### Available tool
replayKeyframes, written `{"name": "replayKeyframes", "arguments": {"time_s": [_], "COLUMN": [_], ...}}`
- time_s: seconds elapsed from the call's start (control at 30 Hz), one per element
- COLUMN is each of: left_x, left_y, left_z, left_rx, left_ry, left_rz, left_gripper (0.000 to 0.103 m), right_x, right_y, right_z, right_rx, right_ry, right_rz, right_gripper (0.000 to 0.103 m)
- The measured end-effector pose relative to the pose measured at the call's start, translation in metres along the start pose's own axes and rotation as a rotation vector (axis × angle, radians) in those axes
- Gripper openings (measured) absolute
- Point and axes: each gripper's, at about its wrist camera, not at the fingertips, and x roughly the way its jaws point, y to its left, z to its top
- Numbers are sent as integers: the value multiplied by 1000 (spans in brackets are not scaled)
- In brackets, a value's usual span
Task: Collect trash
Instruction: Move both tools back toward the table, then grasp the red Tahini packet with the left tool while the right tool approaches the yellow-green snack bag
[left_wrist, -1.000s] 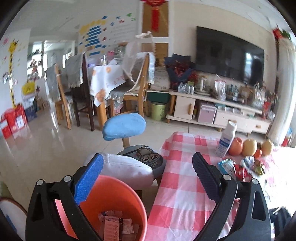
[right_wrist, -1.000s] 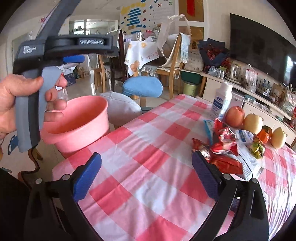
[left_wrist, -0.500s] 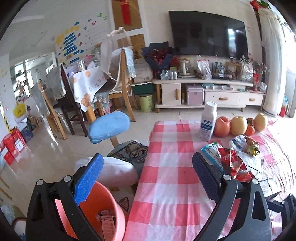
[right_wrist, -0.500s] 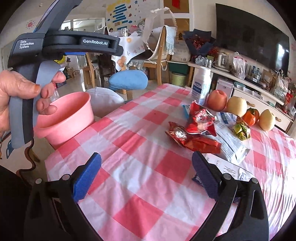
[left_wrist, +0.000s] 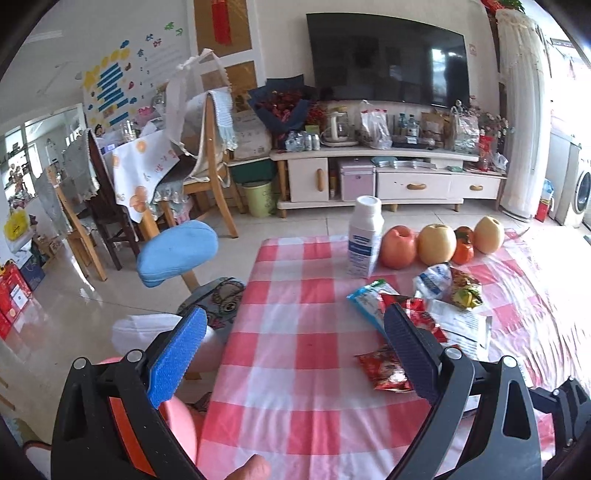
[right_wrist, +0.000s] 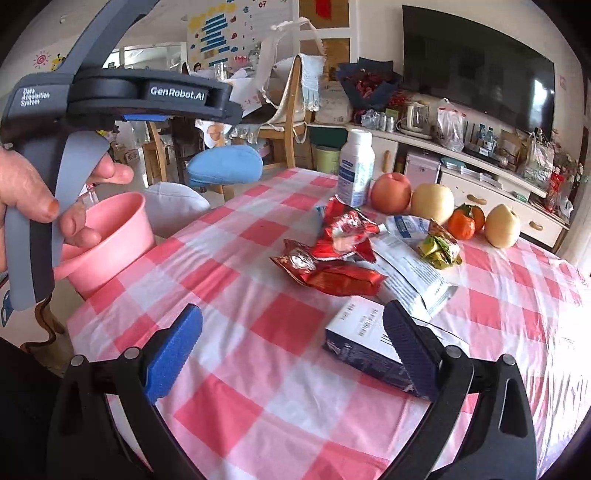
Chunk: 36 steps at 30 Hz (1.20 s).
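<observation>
Since a second ago both cameras are swinging rightward off the pink bin and onto the wrapper pile, which is now sitting much nearer the middle of each view.

From the left wrist, the left gripper (left_wrist: 291, 347) is hanging wide open and empty above the checked tablecloth (left_wrist: 295, 295). Its right pad is overlapping the red snack wrappers (left_wrist: 386, 367), and only a sliver of the bin (left_wrist: 181, 424) is showing low at the left, behind the left finger. Beyond the wrappers are standing a white bottle (left_wrist: 364, 240) and a row of fruit (left_wrist: 436, 243) — not trash, by my reading.

From the right wrist, the right gripper (right_wrist: 291, 347) is also gaping wide and carrying nothing. A dark blue box (right_wrist: 364, 347) is lying flat just beside its right pad, with a white foil pouch (right_wrist: 413, 269) behind it, then two crinkled red wrappers (right_wrist: 332, 273) and a small yellow-green one (right_wrist: 439, 247). A hand (right_wrist: 33, 195) is gripping the left tool's handle above the bin (right_wrist: 107, 236), which is sitting off the table's left edge.

These wrappers are likely weighing almost nothing — soft, crackly and slick, so they are apt to slide out of a shallow pinch. Taking a raised, crumpled fold should work better than a flat edge. The box looks stiffer; closing across its narrow width seems the surest hold.
</observation>
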Motion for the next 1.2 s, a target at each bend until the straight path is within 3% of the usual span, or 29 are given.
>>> {"name": "replayKeyframes", "arguments": {"time_s": [0.4,0.63,0.87,1.2], "left_x": [13,29,65,105], "left_y": [-35,-55,-66,-88], "left_z": [4,4,-4,-6], "left_rx": [0,-7,-87,-93], "left_ry": [49,127,264,345], "left_rz": [-57,-91,-161,-163], "left_gripper": [96,96,96,95], "right_x": [-14,-18,-14,4], "right_y": [-41,-78,-106,-164], "right_z": [0,0,-1,-5], "right_rx": [46,132,187,346], "right_ry": [1,8,28,64], "right_rz": [-2,6,13,26], "right_gripper": [99,99,99,99]}}
